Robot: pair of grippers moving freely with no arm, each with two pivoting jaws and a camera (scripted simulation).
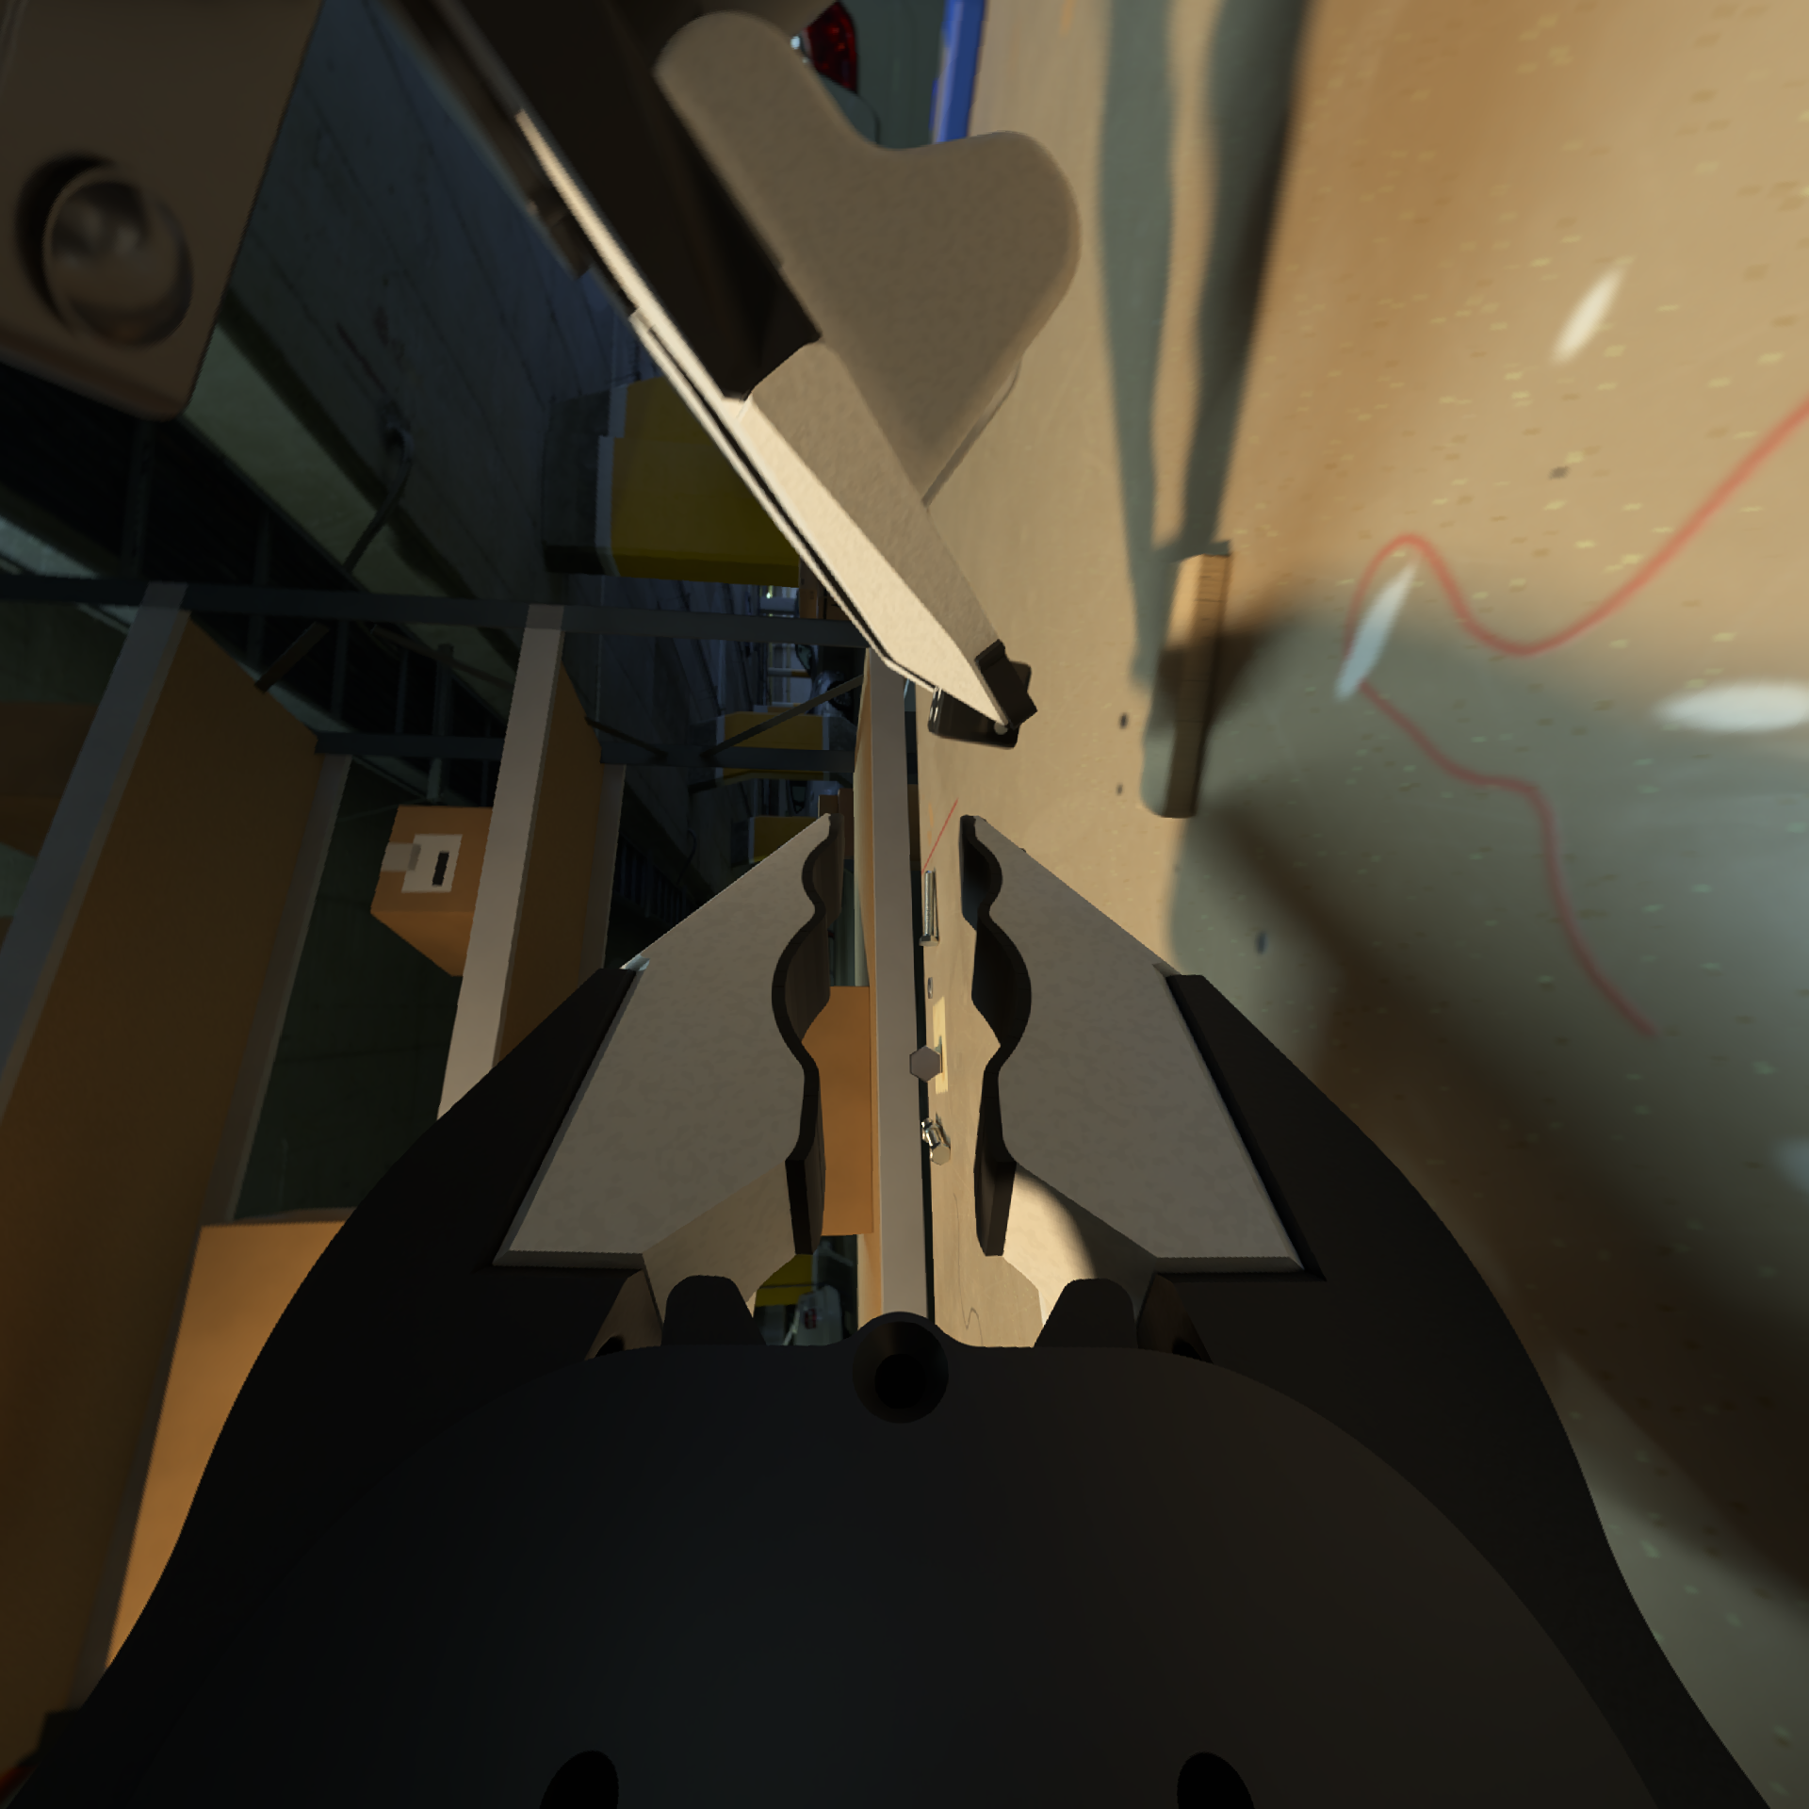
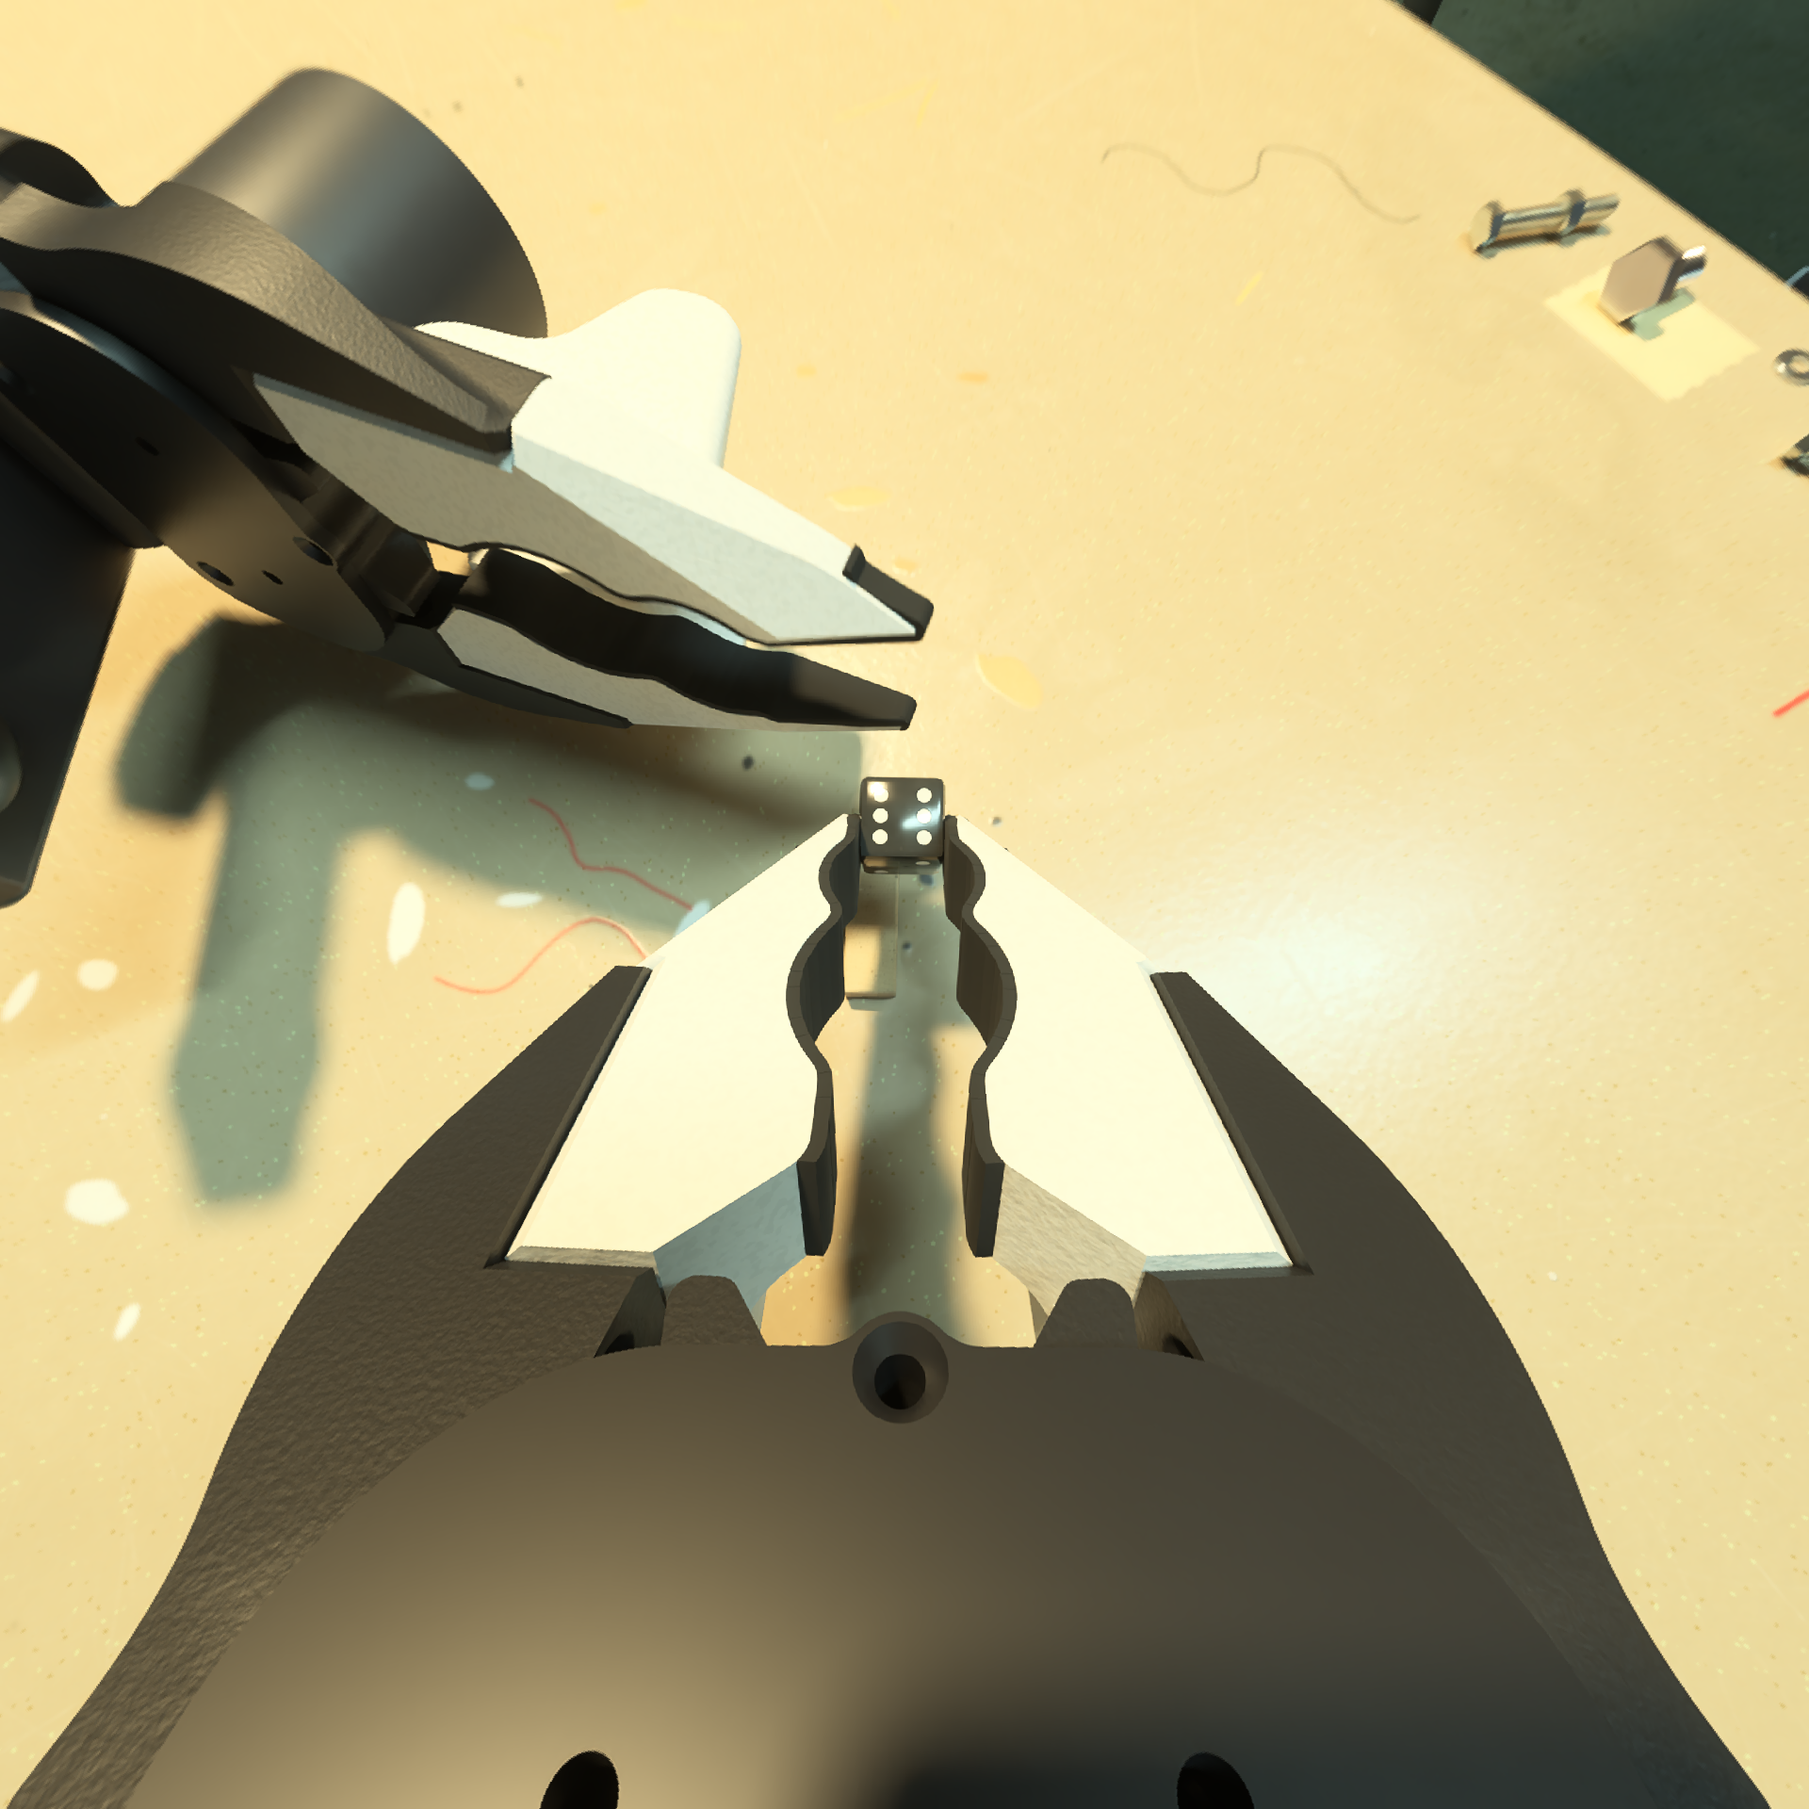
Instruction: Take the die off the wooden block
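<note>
The black die [image 2: 902, 822] is pinched at the fingertips of the right hand-held gripper [image 2: 902, 832], above the wooden block [image 2: 874, 964] on the table [image 2: 1273, 685]. The left hand-held gripper [image 1: 899, 832] is held spread and empty.

Die [image 2: 901, 820]: black, its lit face showing six white pips in two columns of three; no numerals or letters.
Cardboard box [image 1: 431, 886]: carries a small white label with dark marks, too small to read.
Worktop [image 2: 1273, 685]: bears no readable writing, brand or sign.
Claws: no markings visible on either.
</note>
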